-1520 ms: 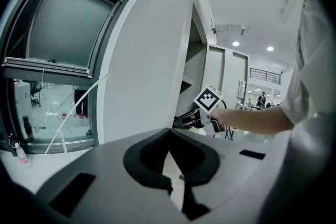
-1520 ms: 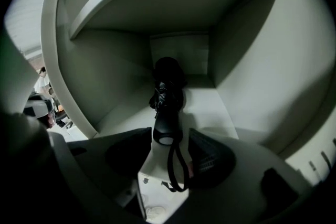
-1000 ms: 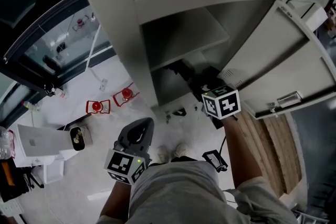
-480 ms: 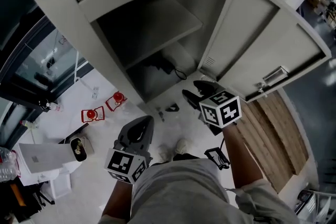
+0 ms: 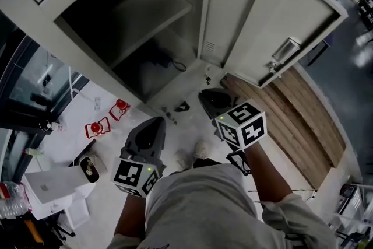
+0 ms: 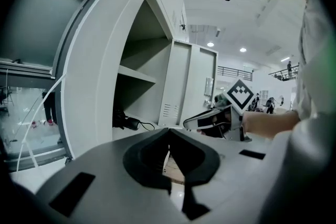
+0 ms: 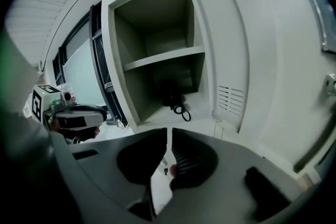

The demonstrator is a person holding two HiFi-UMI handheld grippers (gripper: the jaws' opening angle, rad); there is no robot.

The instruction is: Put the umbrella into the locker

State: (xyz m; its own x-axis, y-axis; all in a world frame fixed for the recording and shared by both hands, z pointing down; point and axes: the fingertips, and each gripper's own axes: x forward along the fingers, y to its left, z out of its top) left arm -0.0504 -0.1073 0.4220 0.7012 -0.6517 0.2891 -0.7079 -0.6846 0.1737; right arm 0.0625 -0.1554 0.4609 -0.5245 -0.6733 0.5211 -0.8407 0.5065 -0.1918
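The dark folded umbrella [image 5: 156, 65] lies on the floor of the locker's lower compartment [image 5: 175, 81], its wrist loop trailing toward the front; it also shows in the left gripper view [image 6: 124, 121] and the right gripper view [image 7: 173, 96]. My right gripper [image 5: 207, 96] hangs in front of the locker, apart from the umbrella; its jaws have just been closing and meet with nothing between them [image 7: 168, 132]. My left gripper [image 5: 152, 122] is lower left of the opening, shut and empty [image 6: 169, 131].
The locker door [image 5: 256, 20] stands swung open to the right, with a shelf [image 5: 151, 14] above the umbrella. Two red objects [image 5: 96, 127] sit on the white floor at left, next to a white box [image 5: 55, 181]. Wooden flooring [image 5: 297, 119] lies right.
My right gripper has drawn back from the locker's lower compartment, leaving the umbrella inside, and its jaws have closed. The left gripper has shifted a little. The head view has swung toward the locker.
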